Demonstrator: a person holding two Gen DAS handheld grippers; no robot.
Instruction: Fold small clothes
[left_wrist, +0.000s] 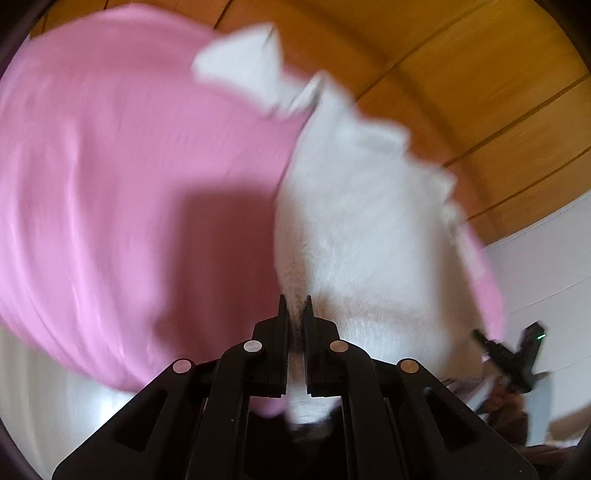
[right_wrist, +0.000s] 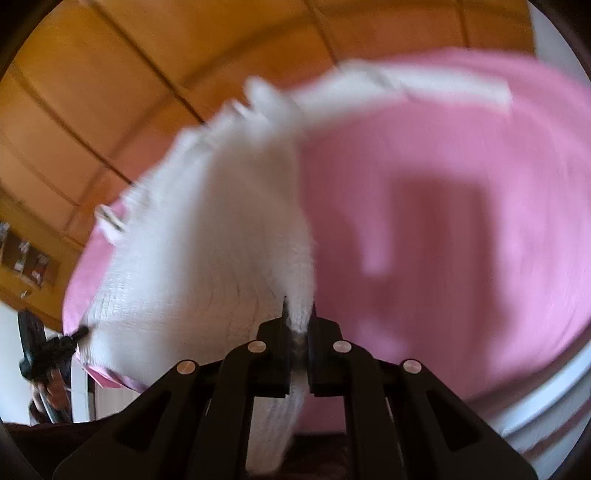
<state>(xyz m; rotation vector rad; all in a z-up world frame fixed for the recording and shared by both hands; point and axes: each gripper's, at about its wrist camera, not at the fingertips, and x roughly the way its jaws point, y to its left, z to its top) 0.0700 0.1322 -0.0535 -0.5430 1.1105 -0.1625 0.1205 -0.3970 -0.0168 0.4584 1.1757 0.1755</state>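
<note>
A fuzzy white knitted garment (left_wrist: 362, 229) lies over a plain pink cloth (left_wrist: 129, 184) — behind them, orange-brown wooden panels (left_wrist: 480, 92) with dark seams.

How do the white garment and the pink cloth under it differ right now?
The white garment looks fuzzy and knitted; the pink cloth looks smooth. The white garment is pinched at two ends by the left gripper and the right gripper; the pink cloth is held by neither. The white garment is narrower, while the pink cloth spreads wider around it. Both are blurred.
</note>
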